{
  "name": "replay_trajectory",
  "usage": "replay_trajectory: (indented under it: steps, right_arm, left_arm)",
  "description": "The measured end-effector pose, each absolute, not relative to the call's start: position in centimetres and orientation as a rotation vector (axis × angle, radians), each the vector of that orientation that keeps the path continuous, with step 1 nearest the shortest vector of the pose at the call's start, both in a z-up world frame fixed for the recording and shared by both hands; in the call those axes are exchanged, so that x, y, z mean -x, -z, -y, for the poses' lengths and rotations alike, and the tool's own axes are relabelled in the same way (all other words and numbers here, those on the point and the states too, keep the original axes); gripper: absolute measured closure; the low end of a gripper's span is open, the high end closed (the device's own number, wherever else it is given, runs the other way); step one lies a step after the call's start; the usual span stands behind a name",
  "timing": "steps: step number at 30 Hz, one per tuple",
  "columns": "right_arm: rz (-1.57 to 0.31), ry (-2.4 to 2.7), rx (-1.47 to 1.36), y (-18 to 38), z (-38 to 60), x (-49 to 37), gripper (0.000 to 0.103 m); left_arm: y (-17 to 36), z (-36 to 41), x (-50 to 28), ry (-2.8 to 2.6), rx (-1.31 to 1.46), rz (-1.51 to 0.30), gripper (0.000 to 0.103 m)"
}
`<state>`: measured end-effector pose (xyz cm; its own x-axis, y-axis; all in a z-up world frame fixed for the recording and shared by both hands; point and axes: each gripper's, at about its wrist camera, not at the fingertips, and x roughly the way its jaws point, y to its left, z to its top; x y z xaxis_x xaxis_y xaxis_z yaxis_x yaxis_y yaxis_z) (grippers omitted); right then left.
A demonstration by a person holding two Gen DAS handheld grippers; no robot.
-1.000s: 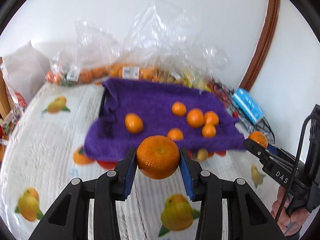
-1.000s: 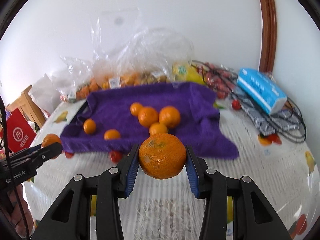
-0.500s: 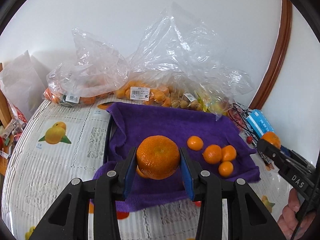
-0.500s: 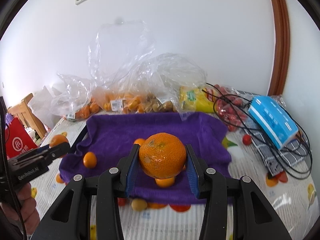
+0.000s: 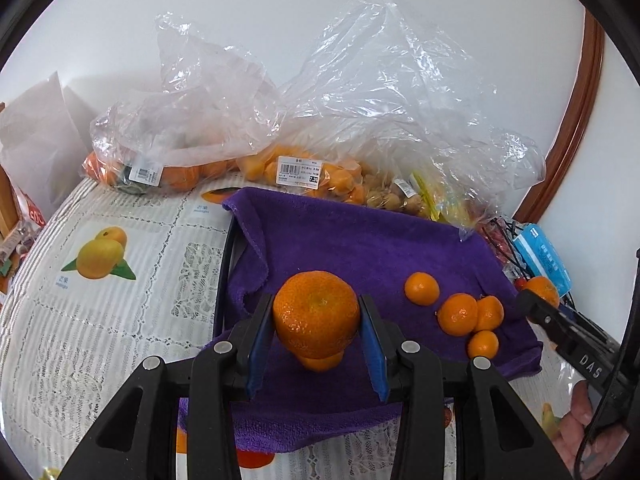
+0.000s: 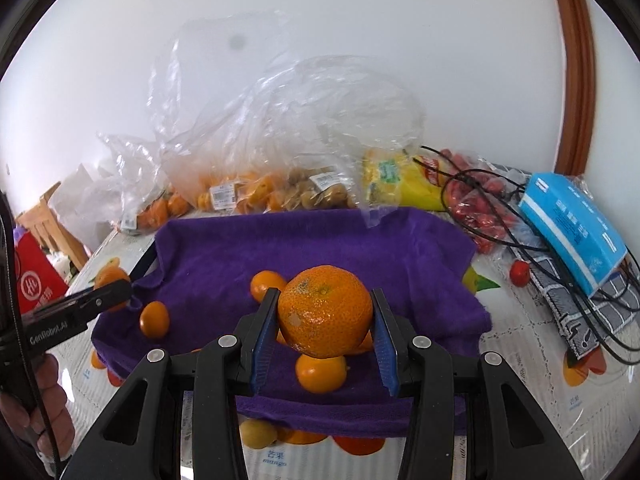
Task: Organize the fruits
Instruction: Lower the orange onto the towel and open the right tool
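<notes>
1. Left gripper (image 5: 317, 338): jaws narrowed onto a large orange (image 5: 316, 314), its blue pads (image 5: 259, 342) pressed against both sides. The fruit hangs above the near left part of the purple towel (image 5: 360, 248), directly over a small mandarin (image 5: 321, 361) lying there. Its rind is bright, pebbled and glossy, with a pale navel facing the camera.
2. Towel and tray: the towel drapes over a black tray (image 5: 226, 264) whose rim shows at the left edge. Four small mandarins (image 5: 458, 314) lie toward its right side, three touching in a cluster and one just apart. The tray stands on a white lace tablecloth (image 5: 100, 320) printed with fruit.
3. Right gripper (image 6: 325, 334): jaws likewise narrowed onto a second large orange (image 6: 325, 316), clamped between blue pads (image 6: 385, 350) and held above the towel's near middle. This rind carries a few pale scuffs around the stem end. Small mandarins lie beneath and behind it; one (image 6: 154, 319) sits alone at the left.
4. Bags: clear plastic bags (image 5: 256, 120) stand against the wall behind the tray. They hold orange fruit (image 5: 340, 180) and small tan fruit (image 5: 394, 200), with price labels stuck on. A yellow packet (image 6: 394, 184) and a bag of red fruit (image 6: 480, 216) lie farther right.
5. Far right: a blue packet (image 6: 572, 224) rests on a checked cloth (image 6: 580, 312), with black cable (image 6: 500, 208) looped across it.
</notes>
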<state>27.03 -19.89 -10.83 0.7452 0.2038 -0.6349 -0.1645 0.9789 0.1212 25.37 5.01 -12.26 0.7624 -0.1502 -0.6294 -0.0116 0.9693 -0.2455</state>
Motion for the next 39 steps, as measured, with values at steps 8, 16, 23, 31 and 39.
replay_trajectory:
  steps: [8,16,23,31,39]
  right_arm:
    - [-0.701,-0.189,-0.114,10.9,21.3,-27.2,0.059]
    - [-0.704,-0.188,-0.107,11.2,21.1,-27.3,0.059]
    - [-0.705,-0.188,-0.105,11.4,21.0,-27.4,0.059]
    - [-0.703,-0.183,-0.092,11.6,20.8,-27.5,0.059]
    - [-0.698,-0.181,-0.081,11.6,20.6,-27.4,0.059]
  left_arm:
    - [12.9,-5.0,-25.8,0.078,0.247,-0.721,0.064]
    - [12.8,-4.9,-25.6,0.089,0.253,-0.716,0.064]
    - [12.6,-4.5,-25.5,0.097,0.244,-0.711,0.064]
    - [12.7,-4.7,-25.6,0.098,0.255,-0.719,0.064]
    - [12.6,-4.6,-25.5,0.096,0.250,-0.714,0.064]
